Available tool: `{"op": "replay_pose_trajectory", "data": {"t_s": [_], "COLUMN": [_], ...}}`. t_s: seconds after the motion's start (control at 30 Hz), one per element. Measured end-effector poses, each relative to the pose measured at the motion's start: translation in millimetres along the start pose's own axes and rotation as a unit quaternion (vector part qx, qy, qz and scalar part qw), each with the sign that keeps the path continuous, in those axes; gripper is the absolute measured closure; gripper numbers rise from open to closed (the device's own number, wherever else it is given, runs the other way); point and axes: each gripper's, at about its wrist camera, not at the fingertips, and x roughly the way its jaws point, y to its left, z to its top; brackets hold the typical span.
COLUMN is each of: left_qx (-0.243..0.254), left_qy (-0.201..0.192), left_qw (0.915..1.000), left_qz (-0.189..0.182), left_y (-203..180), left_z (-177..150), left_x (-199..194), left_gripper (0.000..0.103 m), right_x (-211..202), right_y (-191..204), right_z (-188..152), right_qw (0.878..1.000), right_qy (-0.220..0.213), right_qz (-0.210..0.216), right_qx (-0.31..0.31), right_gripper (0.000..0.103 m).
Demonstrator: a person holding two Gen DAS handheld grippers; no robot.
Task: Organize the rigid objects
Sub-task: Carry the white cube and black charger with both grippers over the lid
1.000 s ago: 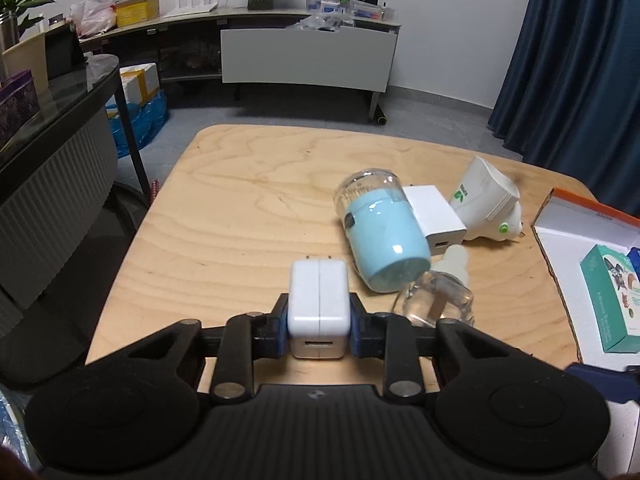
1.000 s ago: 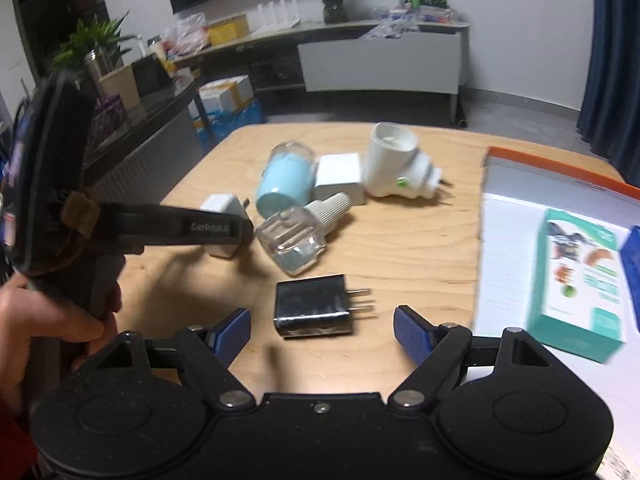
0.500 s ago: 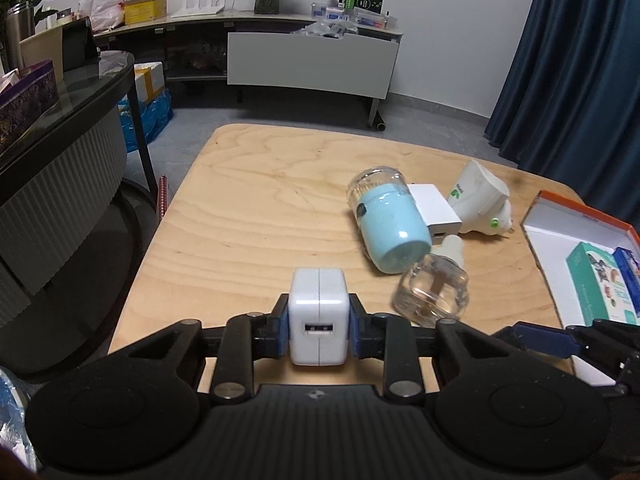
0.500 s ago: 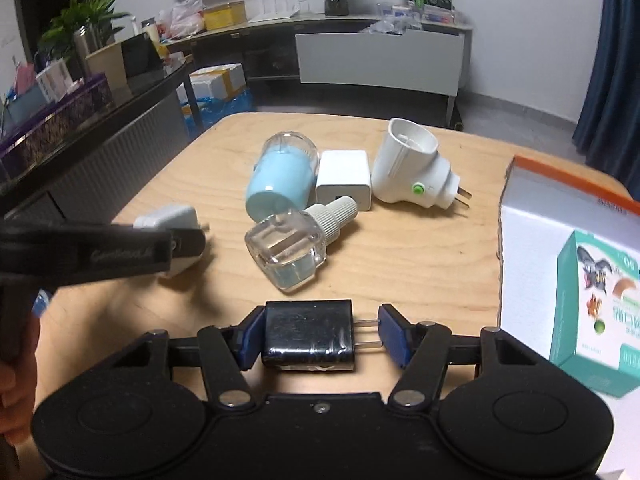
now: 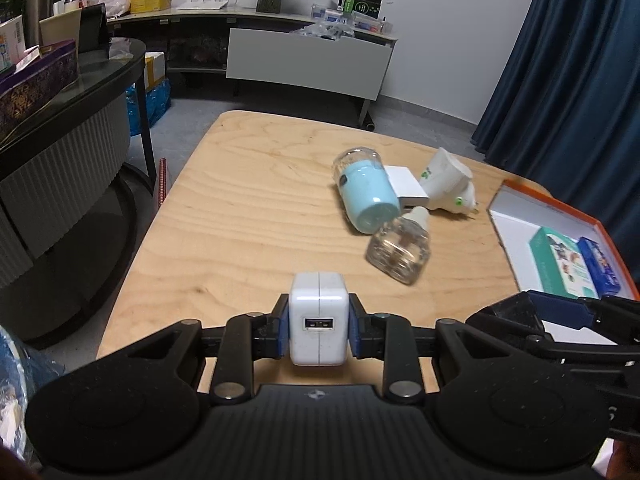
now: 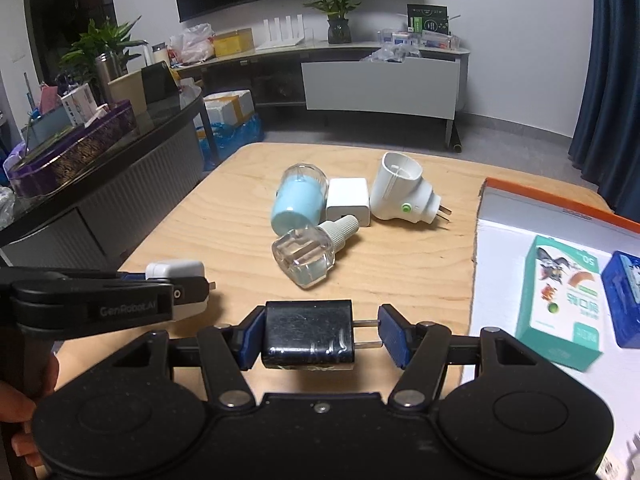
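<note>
While a second ago the black USB charger point(image 6: 308, 334) lay on the wooden counter point(image 6: 240, 216) between wide-open blue pads, the right hand-held gripper point(image 6: 316, 334) now clamps it, one pad on its glossy body and the other on the tips of its two metal prongs, clear of the counter. The left hand-held gripper point(image 5: 319, 330) stays closed on the white USB charger point(image 5: 319, 318), a smooth rounded cube with its USB port facing the camera; it has come up and sideways, so the right gripper's black fingers point(image 5: 560, 320) now show at its right.

Ahead of both grippers the cluster has not moved: a pale blue cylindrical device with a clear domed cap point(image 6: 298, 202) lies on its side, touching a white square adapter point(image 6: 347, 202); beside that lies a white plug-in socket with a green button point(image 6: 402, 192). A clear faceted glass refill bottle with a ribbed white cap point(image 6: 308, 252) lies nearest the grippers. To the right sits an orange-rimmed white cardboard tray point(image 6: 560, 204) holding a teal carton point(image 6: 560, 304) and a blue box point(image 6: 624, 304).
</note>
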Motion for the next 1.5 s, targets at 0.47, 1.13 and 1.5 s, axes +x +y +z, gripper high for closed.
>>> {"op": "replay_pose_trajectory", "data": {"t_s": [0.47,1.13,1.5], "left_qx": [0.024,0.049,0.064], "left_qy": [-0.023,-0.038,-0.042], "left_qw": [0.9994,0.998,0.9969], "left_qz": [-0.001,-0.014,-0.02], "left_y": [-34,-71,-86], "left_z": [-15,-37,-43], "left_x": [-48,-81,-87], "left_gripper": [0.074,0.074,0.074], "right_x": [-56,-114,-127], "right_y": [4,-18,-30], "right_z": [-11,-37,-45], "right_qw": [0.999,0.997,0.996], "right_qy": [-0.033,-0.065,-0.074], "right_qz": [-0.003,-0.02,-0.029], "right_qx": [0.006,0.032,0.04], "right_gripper": [0.031,0.031,0.031]}}
